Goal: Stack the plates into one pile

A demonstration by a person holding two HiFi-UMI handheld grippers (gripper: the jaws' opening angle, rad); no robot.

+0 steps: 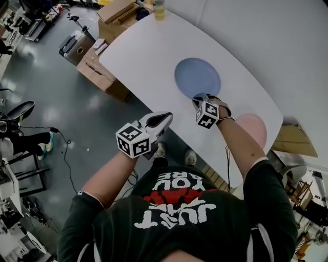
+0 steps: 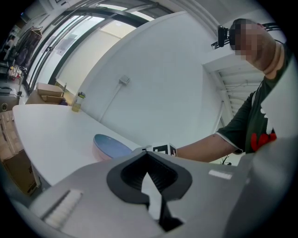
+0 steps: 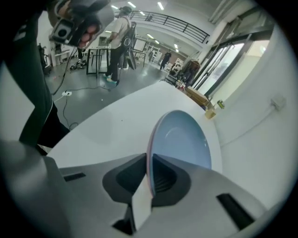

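Observation:
A blue plate [image 1: 197,77] lies in the middle of the white table [image 1: 143,56]. A pink plate [image 1: 254,129] lies to its right, close to the table's near edge. My right gripper [image 1: 200,97] is at the blue plate's near rim. In the right gripper view the jaws are shut on that rim, and the blue plate [image 3: 184,139] rises from between them with a pinkish edge. My left gripper [image 1: 165,118] hangs off the table's near edge, left of the plates, with its jaws together and nothing in them. From the left gripper view the blue plate [image 2: 111,145] shows beyond the right gripper's marker cube.
A small yellow bottle [image 1: 159,9] stands at the table's far end. Cardboard boxes [image 1: 97,71] and a grey case [image 1: 76,46] sit on the floor past the table's left edge. A flat cardboard piece [image 1: 294,140] lies beyond the right end.

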